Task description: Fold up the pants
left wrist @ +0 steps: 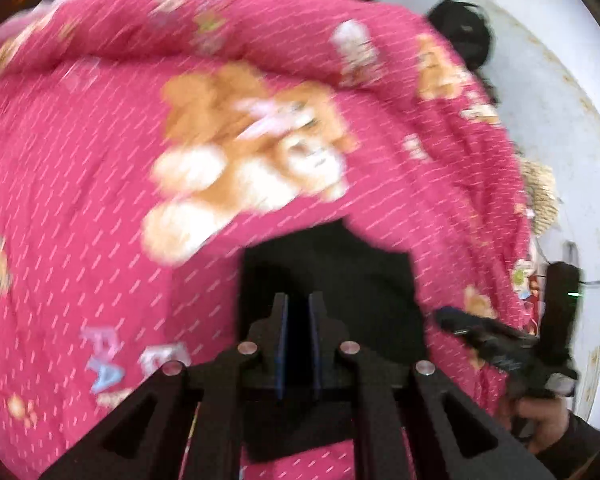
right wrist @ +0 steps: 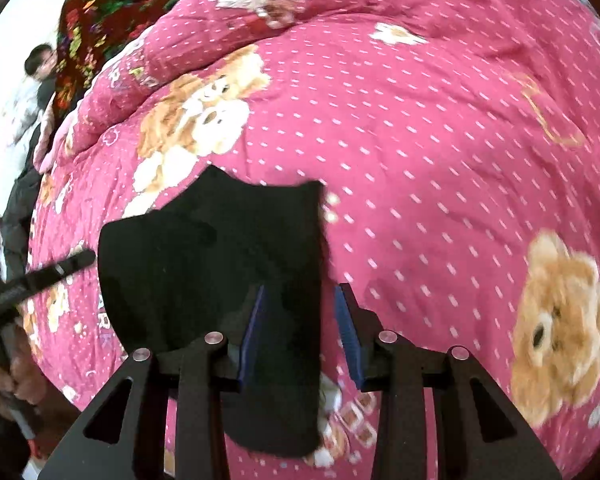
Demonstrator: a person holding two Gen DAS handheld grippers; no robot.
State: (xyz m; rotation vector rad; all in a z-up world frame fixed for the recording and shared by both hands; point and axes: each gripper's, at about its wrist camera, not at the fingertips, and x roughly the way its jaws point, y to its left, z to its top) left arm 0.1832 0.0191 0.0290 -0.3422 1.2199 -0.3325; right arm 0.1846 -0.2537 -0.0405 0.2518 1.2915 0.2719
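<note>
Black linkage arms fill my lower frame on both wrists. Under them I see a pink quilt (right wrist: 440,128) printed with white dashes and teddy bears, rumpled into a ridge toward 12 o'clock; a dark floral blanket (right wrist: 100,12) lies at 11 o'clock in my right view, with a white wall (left wrist: 560,100) at 2 o'clock in my left. The pants (right wrist: 204,264) are black, already folded into a compact, thick bundle lying flat on the quilt at 6 o'clock. My left gripper (left wrist: 299,312) has its blue pads nearly together; whether cloth sits between them I cannot tell. My right gripper (right wrist: 300,300) stands spread wide above the bundle's right edge.
</note>
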